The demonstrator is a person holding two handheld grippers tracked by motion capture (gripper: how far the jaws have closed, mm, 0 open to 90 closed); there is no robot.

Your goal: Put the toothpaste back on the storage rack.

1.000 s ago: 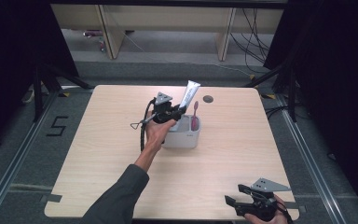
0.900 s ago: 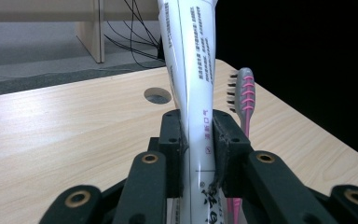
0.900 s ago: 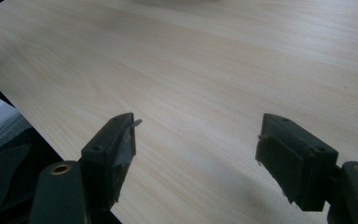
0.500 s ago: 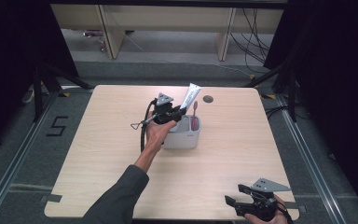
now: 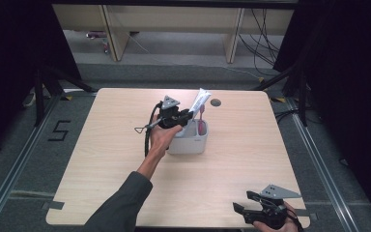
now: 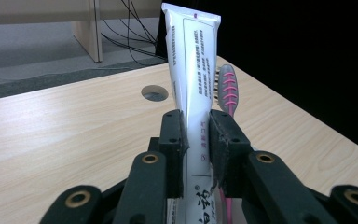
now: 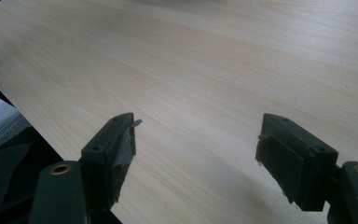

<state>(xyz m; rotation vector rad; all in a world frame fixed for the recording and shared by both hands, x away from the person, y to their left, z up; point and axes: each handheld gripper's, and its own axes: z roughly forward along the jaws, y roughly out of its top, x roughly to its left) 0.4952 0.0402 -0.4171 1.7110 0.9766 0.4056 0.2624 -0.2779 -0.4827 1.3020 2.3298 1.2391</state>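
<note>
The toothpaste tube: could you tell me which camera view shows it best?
The left gripper view: the toothpaste tube stands close up, printed text visible, clamped by the left gripper. The high view shows it small and tilted above the white holder; the right gripper view faces bare table.

A white toothpaste tube [image 6: 189, 70] printed with fine dark text stands at the centre of the frame, beside a grey toothbrush [image 6: 227, 91] with pink ribs. Both tools, left [image 6: 197, 135] and right [image 7: 198, 154], are matte black with brass-coloured rivets. The table [image 5: 241, 159] is pale wood grain; the holder [image 5: 189, 141] is light grey.
</note>
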